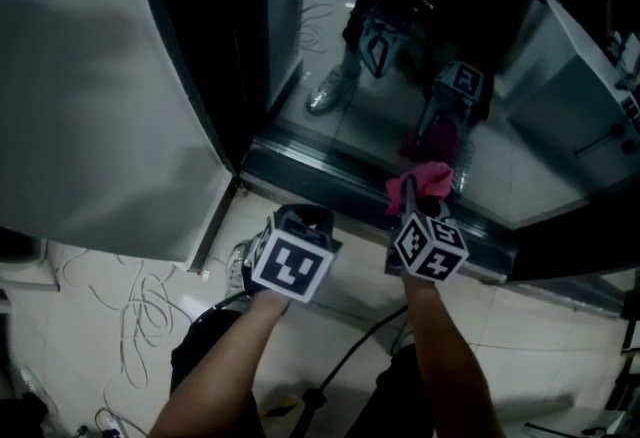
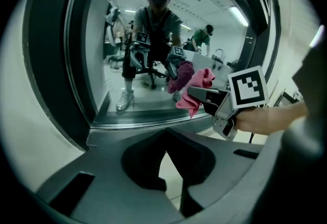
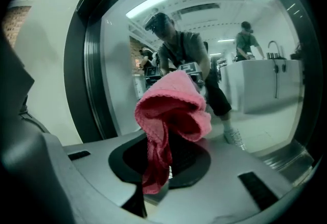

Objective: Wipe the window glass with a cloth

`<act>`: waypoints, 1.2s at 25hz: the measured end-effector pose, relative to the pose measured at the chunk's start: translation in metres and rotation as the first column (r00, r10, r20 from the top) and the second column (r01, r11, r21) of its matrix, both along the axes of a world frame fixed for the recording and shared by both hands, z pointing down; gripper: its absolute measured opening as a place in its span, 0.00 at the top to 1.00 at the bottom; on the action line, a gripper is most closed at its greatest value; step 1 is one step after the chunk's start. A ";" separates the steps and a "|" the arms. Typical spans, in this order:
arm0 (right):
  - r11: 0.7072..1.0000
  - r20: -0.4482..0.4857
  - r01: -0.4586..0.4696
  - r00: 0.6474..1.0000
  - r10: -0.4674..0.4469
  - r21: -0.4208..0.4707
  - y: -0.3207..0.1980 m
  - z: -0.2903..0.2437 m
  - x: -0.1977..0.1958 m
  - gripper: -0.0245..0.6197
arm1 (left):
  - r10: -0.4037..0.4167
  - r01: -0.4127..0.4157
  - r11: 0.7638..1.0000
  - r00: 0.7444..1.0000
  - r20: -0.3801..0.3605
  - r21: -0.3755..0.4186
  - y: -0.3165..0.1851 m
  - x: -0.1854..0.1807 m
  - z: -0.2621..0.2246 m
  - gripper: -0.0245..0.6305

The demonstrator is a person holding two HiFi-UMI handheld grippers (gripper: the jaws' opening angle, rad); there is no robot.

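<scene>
The window glass (image 1: 400, 106) reaches down to a dark sill just ahead of me and mirrors a person holding two grippers. A pink cloth (image 1: 420, 184) is bunched in my right gripper (image 1: 412, 194), which is shut on it close to the lower part of the pane. In the right gripper view the cloth (image 3: 171, 110) hangs folded over the jaws and hides their tips, with the glass (image 3: 245, 39) right behind. My left gripper (image 1: 300, 218) hovers left of it, a little back from the sill. Its jaws (image 2: 164, 133) meet with nothing between them, and the cloth (image 2: 196, 90) shows to its right.
A dark window frame and sill (image 1: 330, 176) run along the base of the glass. A pale wall panel (image 1: 90, 86) stands to the left. White cables (image 1: 140, 316) lie looped on the tiled floor at lower left. A black cable (image 1: 350, 366) trails between my arms.
</scene>
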State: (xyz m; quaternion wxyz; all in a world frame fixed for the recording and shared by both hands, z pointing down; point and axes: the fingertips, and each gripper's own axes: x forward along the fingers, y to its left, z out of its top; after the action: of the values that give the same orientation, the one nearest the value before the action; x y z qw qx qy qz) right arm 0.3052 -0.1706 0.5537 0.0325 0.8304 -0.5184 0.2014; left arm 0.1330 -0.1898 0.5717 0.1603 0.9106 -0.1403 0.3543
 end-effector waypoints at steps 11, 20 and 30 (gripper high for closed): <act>0.993 0.002 0.115 0.993 -0.115 0.007 -0.067 0.004 -0.058 0.87 | -0.077 0.078 0.997 0.997 0.030 -0.007 -0.033 -0.047 0.004 0.95; 0.976 0.012 0.216 0.976 -0.216 0.018 -0.124 0.012 -0.114 0.87 | -0.137 0.139 0.990 0.988 0.065 -0.021 -0.056 -0.094 0.015 0.95; 0.938 -0.018 0.345 0.938 -0.345 0.027 -0.192 0.013 -0.178 0.87 | -0.204 0.207 0.977 0.977 0.060 -0.053 -0.074 -0.131 0.020 0.95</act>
State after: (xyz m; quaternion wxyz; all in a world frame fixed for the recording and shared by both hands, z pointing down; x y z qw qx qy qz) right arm 0.1269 -0.3631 0.5670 0.0585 0.7284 -0.6586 0.1794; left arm 0.0024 -0.2637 0.5916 0.2187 0.8762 -0.2274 0.3643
